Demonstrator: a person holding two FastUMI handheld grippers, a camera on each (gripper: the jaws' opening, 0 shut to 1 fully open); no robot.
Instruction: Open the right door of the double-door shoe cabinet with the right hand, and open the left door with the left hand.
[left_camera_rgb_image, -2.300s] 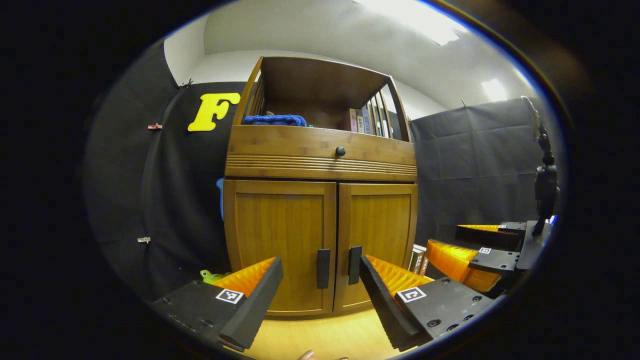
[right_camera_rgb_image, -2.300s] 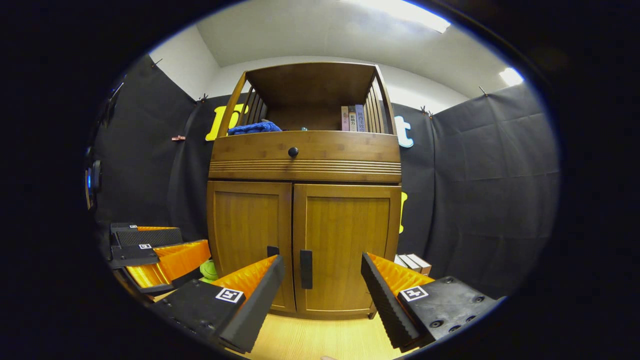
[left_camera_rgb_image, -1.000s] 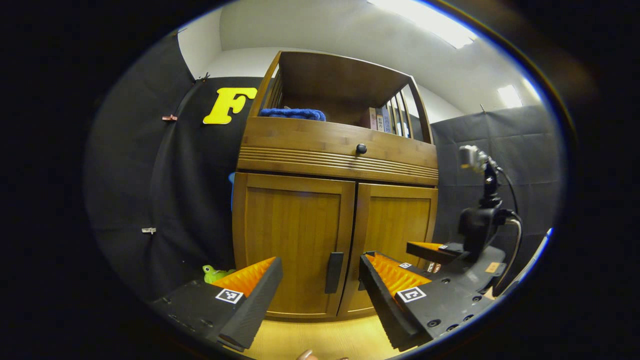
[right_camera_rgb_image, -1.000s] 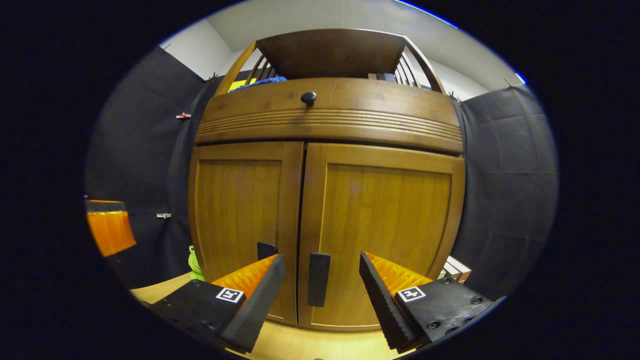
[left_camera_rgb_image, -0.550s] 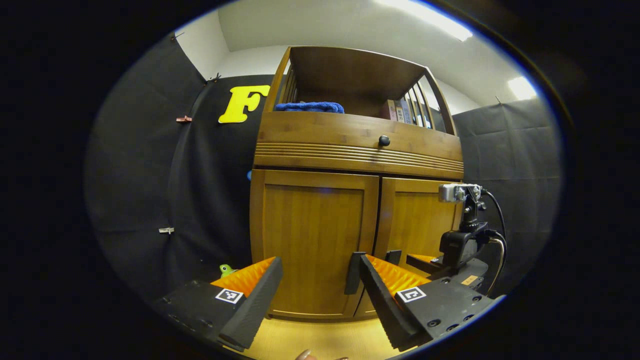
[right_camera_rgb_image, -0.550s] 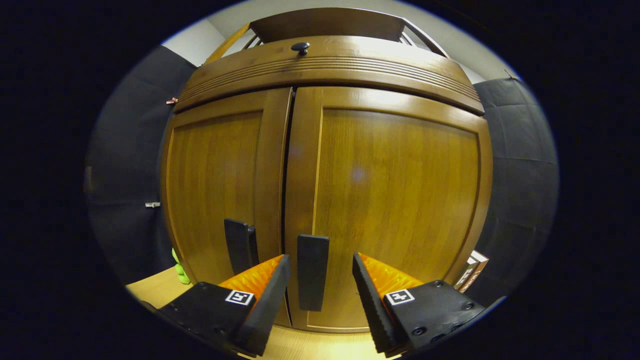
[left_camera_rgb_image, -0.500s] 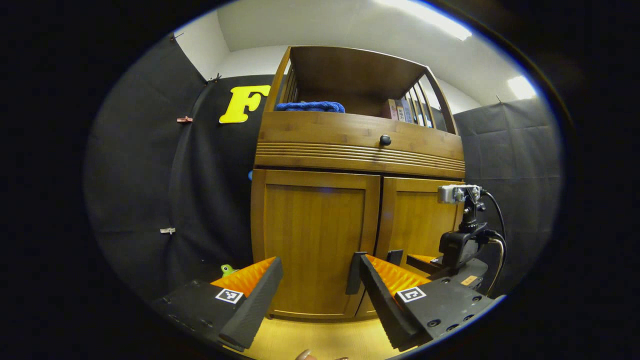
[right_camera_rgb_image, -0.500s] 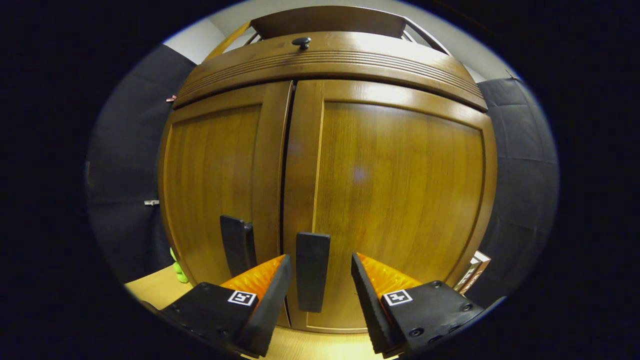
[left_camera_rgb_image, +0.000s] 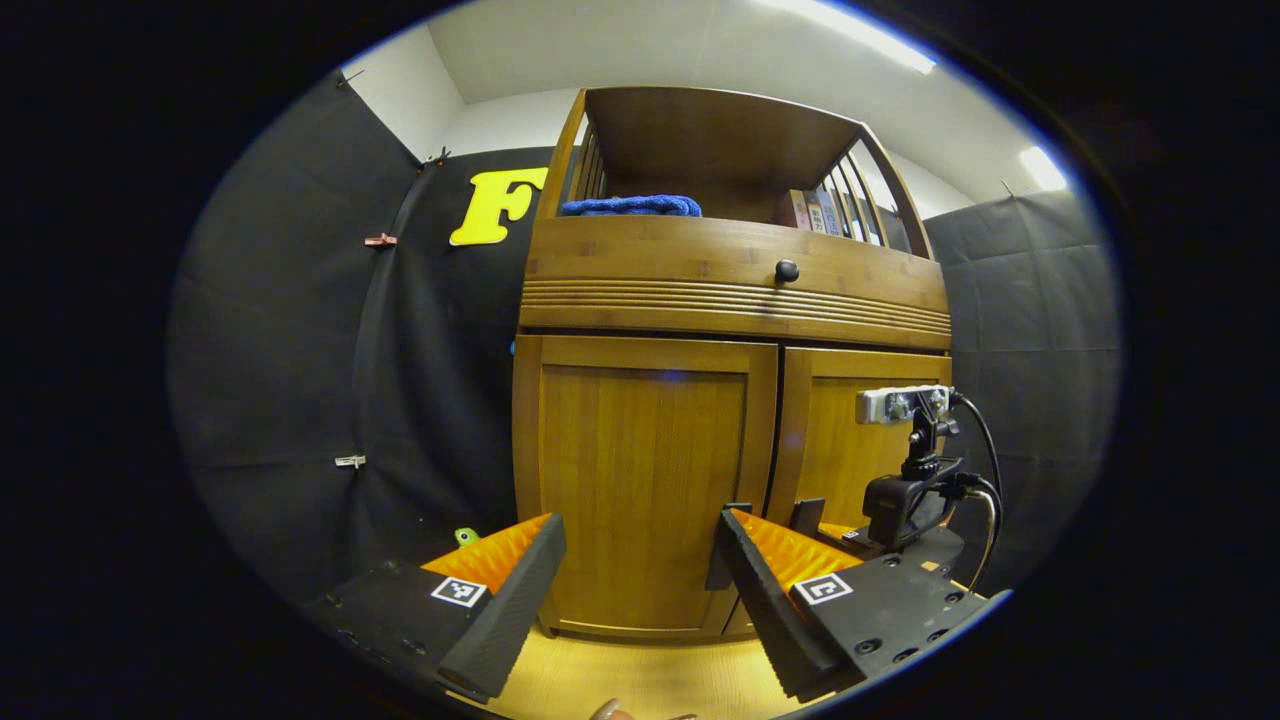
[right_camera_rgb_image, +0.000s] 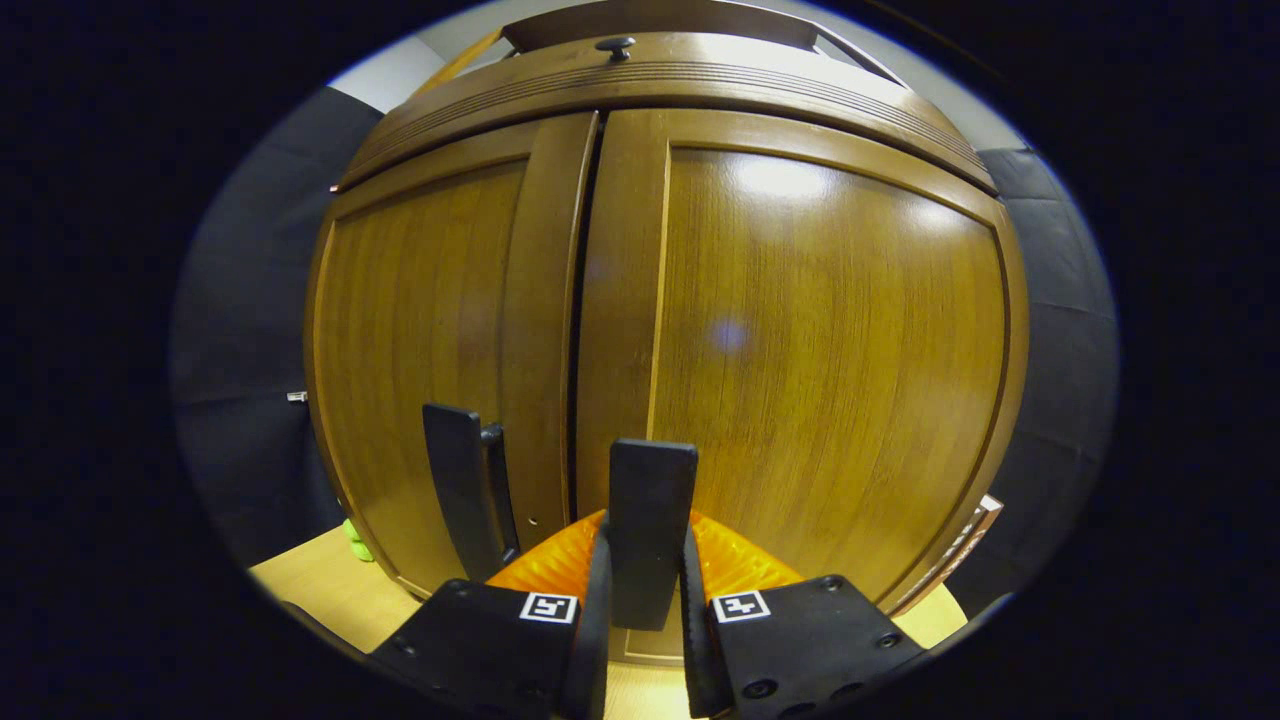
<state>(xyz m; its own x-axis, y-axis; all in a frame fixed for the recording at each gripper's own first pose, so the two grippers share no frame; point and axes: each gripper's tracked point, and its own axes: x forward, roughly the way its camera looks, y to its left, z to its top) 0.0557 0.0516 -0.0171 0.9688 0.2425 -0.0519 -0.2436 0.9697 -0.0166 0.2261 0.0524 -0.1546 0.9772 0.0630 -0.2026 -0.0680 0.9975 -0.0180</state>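
1. The shoe cabinet (left_camera_rgb_image: 735, 290) stands on a light wooden floor (left_camera_rgb_image: 640, 680) against the booth's black cloth wall, seen head-on in the left gripper view and at close range in the right gripper view.
2. Both lower doors are closed. The left door (right_camera_rgb_image: 430, 340) and the right door (right_camera_rgb_image: 830, 350) meet at a narrow dark seam, and each carries a dark upright handle near that seam.
3. The right gripper (right_camera_rgb_image: 640, 590) is at the right door handle (right_camera_rgb_image: 650, 520). Its fingers (right_camera_rgb_image: 595, 600) are clenched on the handle, one pressing each side, with the handle's upper part rising above them.
4. The left door handle (right_camera_rgb_image: 462, 490) stands just beside, to the left of the seam, with nothing touching it.
5. The left gripper (left_camera_rgb_image: 640, 590) is set back from the cabinet, facing the left door. Its fingers (left_camera_rgb_image: 505, 610) are released and spread wide, with nothing between them.
6. In the left gripper view the right gripper's body shows low against the right door, with a small camera (left_camera_rgb_image: 900, 405) on a stalk and a black cable.
7. Above the doors runs a drawer front with a dark round knob (left_camera_rgb_image: 787, 270).
8. The open top shelf holds a folded blue cloth (left_camera_rgb_image: 630, 206) at left and upright books (left_camera_rgb_image: 815, 212) at right.
9. A small green object (left_camera_rgb_image: 465, 536) lies on the floor at the cabinet's left foot; what it is cannot be told.
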